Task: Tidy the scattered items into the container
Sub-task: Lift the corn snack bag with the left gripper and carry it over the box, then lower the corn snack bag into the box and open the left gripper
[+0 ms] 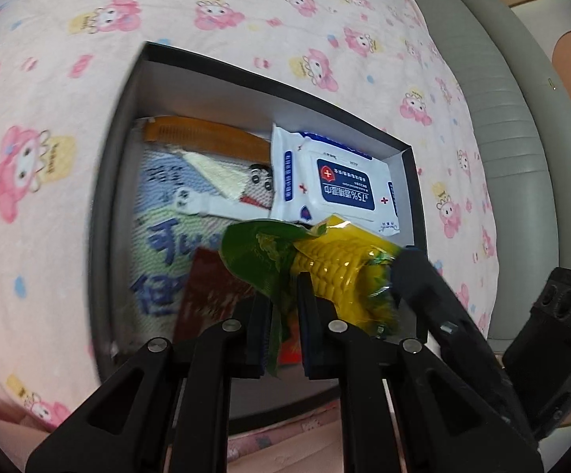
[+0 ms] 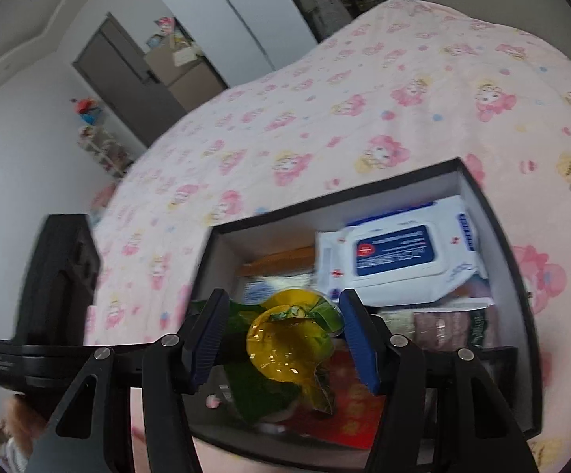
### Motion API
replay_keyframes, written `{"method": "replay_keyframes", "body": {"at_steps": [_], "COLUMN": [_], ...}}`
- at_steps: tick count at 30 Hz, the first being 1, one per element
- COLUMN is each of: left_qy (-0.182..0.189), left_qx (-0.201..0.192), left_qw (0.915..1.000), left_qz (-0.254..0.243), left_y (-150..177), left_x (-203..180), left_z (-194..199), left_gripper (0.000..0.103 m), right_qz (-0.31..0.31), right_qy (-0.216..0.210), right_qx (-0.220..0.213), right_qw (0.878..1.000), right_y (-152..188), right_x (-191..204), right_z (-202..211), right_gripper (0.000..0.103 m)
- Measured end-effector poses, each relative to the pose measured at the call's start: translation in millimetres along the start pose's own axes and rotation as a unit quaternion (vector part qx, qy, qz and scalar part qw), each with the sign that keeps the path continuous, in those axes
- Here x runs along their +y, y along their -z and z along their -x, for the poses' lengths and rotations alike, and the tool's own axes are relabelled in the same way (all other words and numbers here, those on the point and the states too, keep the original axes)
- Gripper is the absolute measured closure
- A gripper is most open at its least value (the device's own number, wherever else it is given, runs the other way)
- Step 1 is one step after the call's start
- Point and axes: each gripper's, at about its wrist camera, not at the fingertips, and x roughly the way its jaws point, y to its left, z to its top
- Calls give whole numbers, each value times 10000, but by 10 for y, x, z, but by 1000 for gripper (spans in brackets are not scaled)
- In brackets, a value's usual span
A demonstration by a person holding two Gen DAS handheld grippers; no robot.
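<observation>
**A:** Pink cartoon-print bedding fills the left wrist view, a bed (image 1: 246, 19) rather than a tabletop, with the black box (image 1: 104, 197) sitting open on it. What has the left tool (image 1: 281, 315) got?

**B:** Its jaws are pinched tight on the green end of the packaged corn cob (image 1: 325, 264). The cob's long axis runs off to the right from that pinch, low over the box's near right corner. Further in lie the wipes pack (image 1: 336, 177), a comb (image 1: 206, 136) and a folded cloth (image 1: 175, 216). The other tool's black body crosses in at the right.

**A:** And from the right wrist?

**B:** Same bed, with a grey door (image 2: 127, 79) in the far left background. The corn cob (image 2: 285, 347) points almost straight at this camera, end-on, hanging between the right tool's (image 2: 285, 343) blue pads, which stand partly open either side of it. I can't see either pad pressing the wrapper.

**A:** So which hand matters next?

**B:** The left, I'd judge: it alone carries the cob, already above the box (image 2: 522, 315), so letting go should drop it inside, provided the right tool is clear of it.
</observation>
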Motion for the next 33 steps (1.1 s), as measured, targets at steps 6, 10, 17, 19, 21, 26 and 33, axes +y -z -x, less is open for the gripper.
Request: {"method": "replay_keyframes", "body": {"at_steps": [6,10,17,19,21,26,33], "left_qy": [-256,-702,-1092,-1088,-1022,-890,-786], "left_qx": [-28,-241,-679,-769,-805,-723,-550], "left_qw": [9997,9972,9916,9907,9907,9914,9900], "left_qz": [58,31,-148,-277,-392,-626,-1035], "left_y": [-160,-235,-136,-63,4,147,355], "left_x": [9,25,-11,-21,-18,-22,-139], "left_z": [-225,-265,-66,20,82,143,217], "left_gripper": [94,88,81,81,81,81,81], "right_qz": [-282,-251,-277,-325,-330,-219,949], "right_qy": [184,209,415,657,845,914,1382], "right_qx": [120,217,-218,-342,-284,40,401], "right_qw": [9994,9992,9985,9967,9955,9956,9850], "right_y": [-45,-74,-134,-128,-99,-40,75], "right_x": [-203,-225,-255,-283,-307,-317,-158], "right_z": [-223,-323,-19,130,222,210,137], "right_gripper": [48,48,48,48,48,48,48]}}
